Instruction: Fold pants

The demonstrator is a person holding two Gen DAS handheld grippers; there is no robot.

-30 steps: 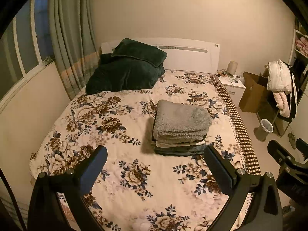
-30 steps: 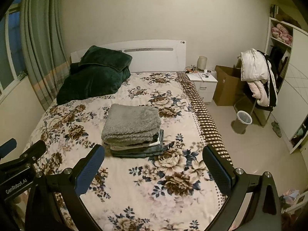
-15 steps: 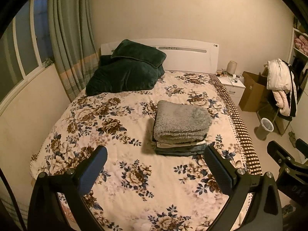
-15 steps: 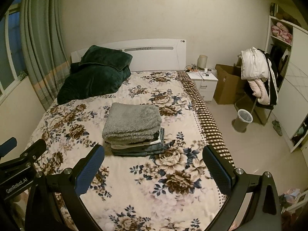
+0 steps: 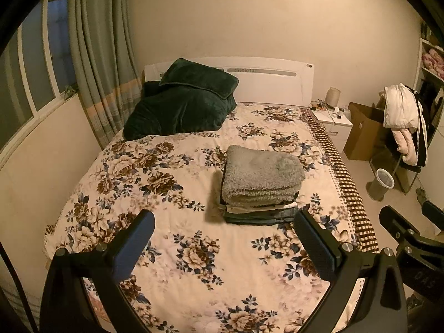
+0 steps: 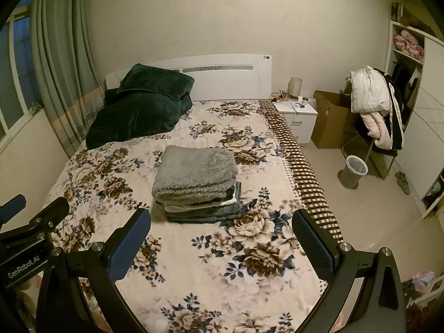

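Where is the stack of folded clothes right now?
The stack of folded clothes sits mid-bed on the floral bedspread, toward the striped right edge, ahead of both open grippers and nearer than the dark green bedding.

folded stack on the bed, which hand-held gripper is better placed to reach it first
Probably the right hand-held gripper. In its view the folded stack lies nearly centred just beyond its open fingers. From the left hand-held gripper, also open, the stack sits off toward its right finger. Neither touches it.
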